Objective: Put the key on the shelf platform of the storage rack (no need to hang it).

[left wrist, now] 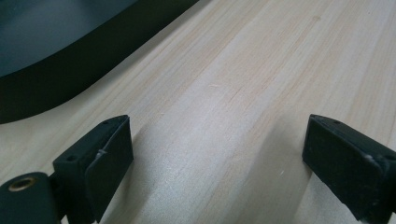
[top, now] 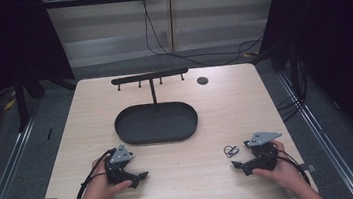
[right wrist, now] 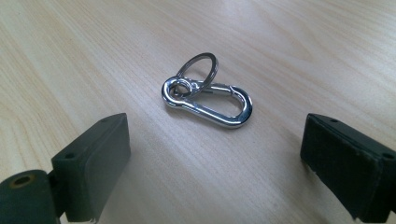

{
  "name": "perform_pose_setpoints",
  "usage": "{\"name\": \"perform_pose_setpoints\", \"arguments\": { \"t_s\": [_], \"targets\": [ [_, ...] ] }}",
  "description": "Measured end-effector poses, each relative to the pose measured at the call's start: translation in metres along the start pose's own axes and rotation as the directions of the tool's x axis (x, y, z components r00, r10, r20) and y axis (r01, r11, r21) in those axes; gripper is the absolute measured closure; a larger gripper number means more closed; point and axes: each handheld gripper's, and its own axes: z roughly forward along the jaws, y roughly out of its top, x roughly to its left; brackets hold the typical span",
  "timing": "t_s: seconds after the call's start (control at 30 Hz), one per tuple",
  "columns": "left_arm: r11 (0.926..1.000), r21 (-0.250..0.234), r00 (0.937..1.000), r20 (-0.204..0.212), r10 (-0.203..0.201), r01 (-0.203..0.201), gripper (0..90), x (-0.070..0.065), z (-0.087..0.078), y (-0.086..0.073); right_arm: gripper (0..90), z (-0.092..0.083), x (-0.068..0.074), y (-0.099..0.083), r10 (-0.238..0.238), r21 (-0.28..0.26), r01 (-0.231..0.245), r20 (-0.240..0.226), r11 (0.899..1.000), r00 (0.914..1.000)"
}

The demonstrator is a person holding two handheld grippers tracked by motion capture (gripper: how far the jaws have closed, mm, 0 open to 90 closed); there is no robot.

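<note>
A: Right gripper (right wrist: pixel 215 163) first. Jaws spread wide, nothing between the pads, both resting low over the table (right wrist: pixel 93 56). The carabiner (right wrist: pixel 210 103) lies just ahead of the tips at 12 o'clock, centred in the gap, not touching either pad.

B: Axis?

A: Long axis runs roughly 10 o'clock to 4 o'clock in the right gripper view, so skewed across the closing line. Its split ring (right wrist: pixel 198 66) hangs off the 10 o'clock end and leans up over the clip instead of lying flat.

B: Left side?

A: Left gripper (left wrist: pixel 217 154) also wide open, empty, bare wood ahead. Only the dark tray (left wrist: pixel 56 60) edge at its 10 o'clock. In the high view the carabiner (top: pixel 231 150) sits just beside the right gripper (top: pixel 238 165), at about 11 o'clock from its tips, and well apart from the left gripper (top: pixel 142 178). Right hand (top: pixel 278 171) is clearly nearer.

B: Judgement?

A: Short push forward, probably a small wrist twist so the pads close across the clip's narrow side.

B: Unclear bits?

A: In the high view the clip is too small to read. Can't tell whether the ring rests on the table or on the clip. The tray (top: pixel 157 123) and the hook rack (top: pixel 149 76) stand at 12 o'clock, hooks look bare.
</note>
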Motion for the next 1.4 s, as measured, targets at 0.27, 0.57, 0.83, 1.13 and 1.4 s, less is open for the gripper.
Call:
{"name": "perform_pose_setpoints", "arguments": {
  "t_s": [0.27,0.57,0.83,1.13,1.4],
  "targets": [
    [1.0,0.0,1.0,-0.005,0.002,-0.002,8.3,0.0,0.0,0.0,8.2,0.001,0.003,0.002,0.019,0.007,-0.019,0.021,1.0,0.9996],
    [1.0,0.0,1.0,-0.002,0.0,0.0,8.3,0.0,0.0,0.0,14.2,-0.002,0.003,0.01,0.026,0.081,-0.027,0.017,0.996,0.9995],
    [1.0,0.004,1.0,-0.005,0.001,-0.001,8.3,0.0,0.0,0.0,20.4,-0.002,0.005,0.031,0.063,0.263,-0.065,0.013,0.963,0.9979],
    [1.0,-0.003,1.0,-0.005,-0.008,0.008,8.2,-0.001,0.0,0.0,25.0,0.006,0.005,0.048,0.141,0.317,-0.134,0.003,0.939,0.99],
    [1.0,-0.003,1.0,-0.005,-0.008,0.008,8.2,-0.001,0.0,0.0,26.7,0.014,0.003,0.059,0.17,0.36,-0.166,0.021,0.918,0.9853]
  ]
}}
